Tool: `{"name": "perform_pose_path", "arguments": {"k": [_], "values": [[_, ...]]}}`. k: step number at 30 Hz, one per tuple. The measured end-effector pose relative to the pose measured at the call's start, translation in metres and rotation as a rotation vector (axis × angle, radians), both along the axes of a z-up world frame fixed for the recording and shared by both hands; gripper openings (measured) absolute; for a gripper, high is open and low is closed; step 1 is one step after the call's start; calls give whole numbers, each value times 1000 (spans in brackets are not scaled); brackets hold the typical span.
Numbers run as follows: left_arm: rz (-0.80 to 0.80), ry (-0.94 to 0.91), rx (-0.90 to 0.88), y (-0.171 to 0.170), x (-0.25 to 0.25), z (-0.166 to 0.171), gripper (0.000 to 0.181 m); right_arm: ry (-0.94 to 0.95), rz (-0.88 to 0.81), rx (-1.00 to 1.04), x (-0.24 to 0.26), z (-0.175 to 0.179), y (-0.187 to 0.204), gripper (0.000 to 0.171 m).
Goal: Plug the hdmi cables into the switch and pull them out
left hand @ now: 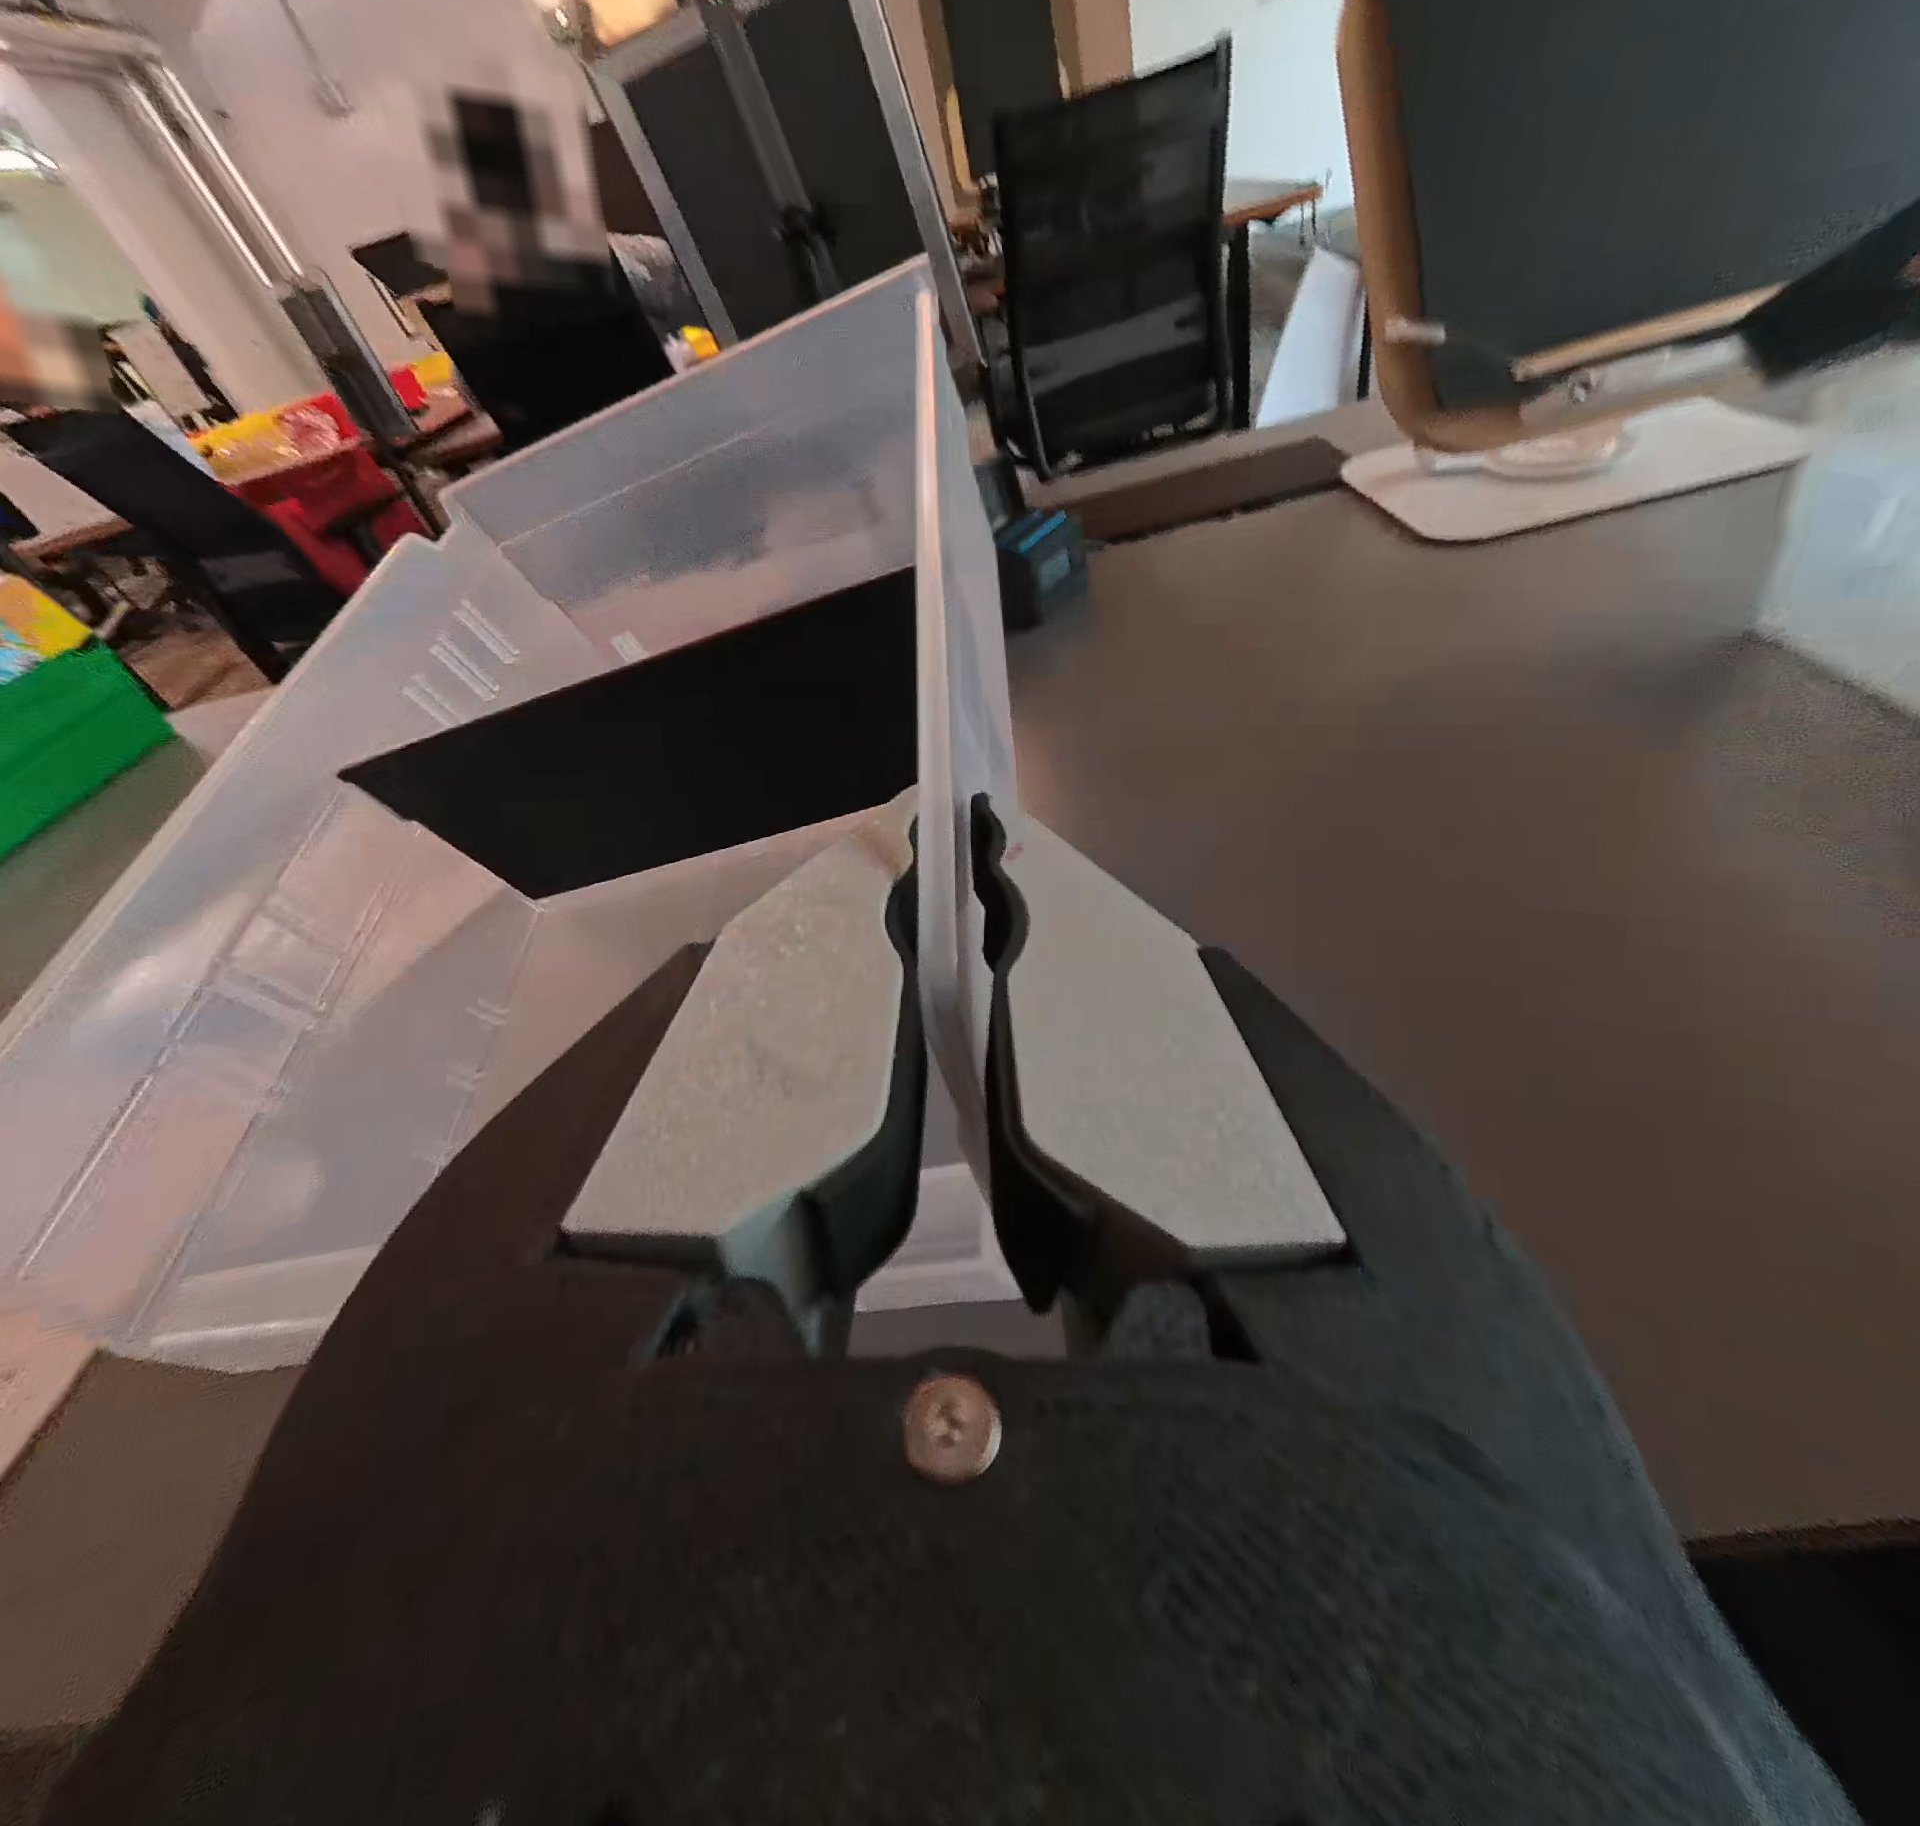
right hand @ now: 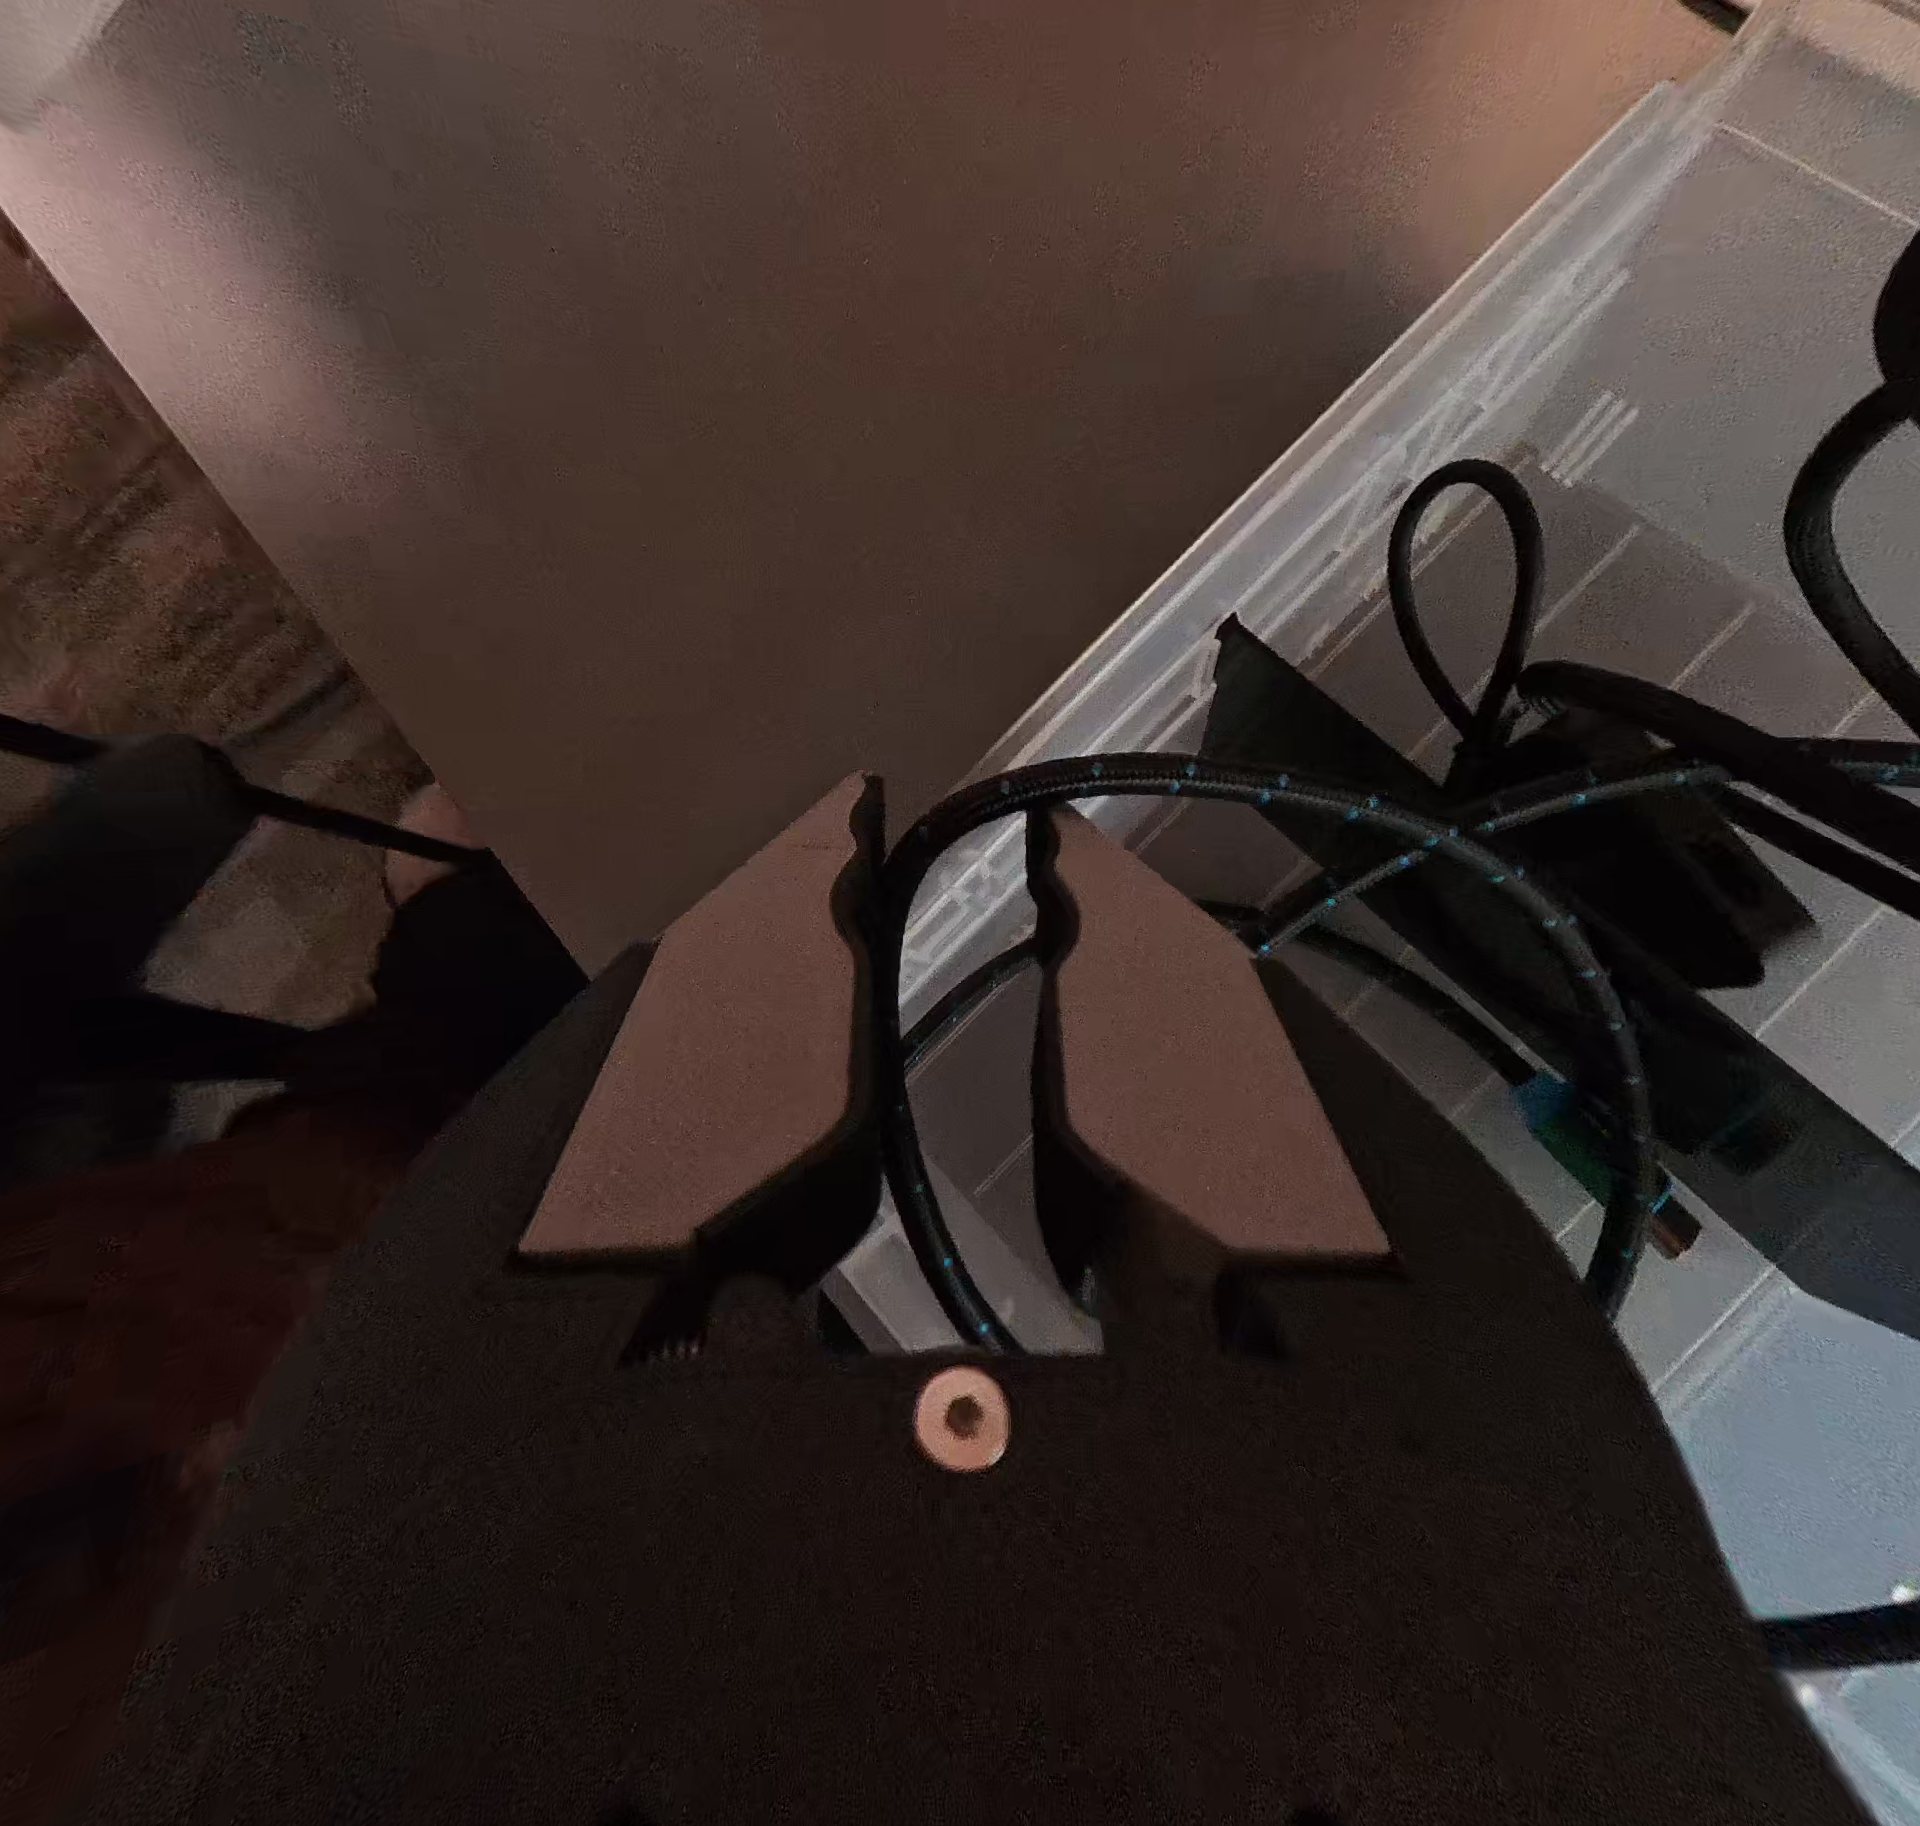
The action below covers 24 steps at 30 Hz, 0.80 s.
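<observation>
Left hand-held gripper (left hand: 951, 841) clamps bin wall (left hand: 940, 550) — right one (right hand: 956, 841) straddles cable (right hand: 1195, 774).

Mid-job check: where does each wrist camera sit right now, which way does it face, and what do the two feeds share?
Left wrist view: behind the left gripper, facing level across the brown table into the room; its fingers pinch the clear bin wall.
Right wrist view: behind the right gripper, facing steeply down; a braided cable runs between its fingers, more cables in the bin.
Shared: bin and table.
</observation>
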<state>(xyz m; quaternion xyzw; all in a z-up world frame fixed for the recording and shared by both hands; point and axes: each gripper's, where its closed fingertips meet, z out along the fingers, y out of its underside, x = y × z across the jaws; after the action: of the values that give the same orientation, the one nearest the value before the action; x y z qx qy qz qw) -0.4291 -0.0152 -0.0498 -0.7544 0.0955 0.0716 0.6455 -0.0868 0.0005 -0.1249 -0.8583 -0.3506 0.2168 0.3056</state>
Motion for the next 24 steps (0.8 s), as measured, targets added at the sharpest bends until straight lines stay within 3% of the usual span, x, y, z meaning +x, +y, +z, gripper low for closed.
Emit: {"name": "perform_pose_path", "arguments": {"k": [9,11,13,15,18,21,24], "values": [[31,-60,185,-51,-31,76,1,131,189,12,-266,5,6,36],[30,-68,217,-59,-32,90,1,164,171,30,-314,20,13,37],[18,-58,233,-65,-28,103,1,244,157,100,-338,56,12,46],[-18,-50,247,-70,-15,116,1,285,190,194,-332,93,2,62],[-136,-38,269,-74,31,126,1,300,226,317,-278,130,-13,65],[-314,-43,263,-76,107,121,1,312,196,401,-187,149,-20,66],[-513,-90,225,-76,192,102,1,276,57,410,-75,151,-13,75]]}}
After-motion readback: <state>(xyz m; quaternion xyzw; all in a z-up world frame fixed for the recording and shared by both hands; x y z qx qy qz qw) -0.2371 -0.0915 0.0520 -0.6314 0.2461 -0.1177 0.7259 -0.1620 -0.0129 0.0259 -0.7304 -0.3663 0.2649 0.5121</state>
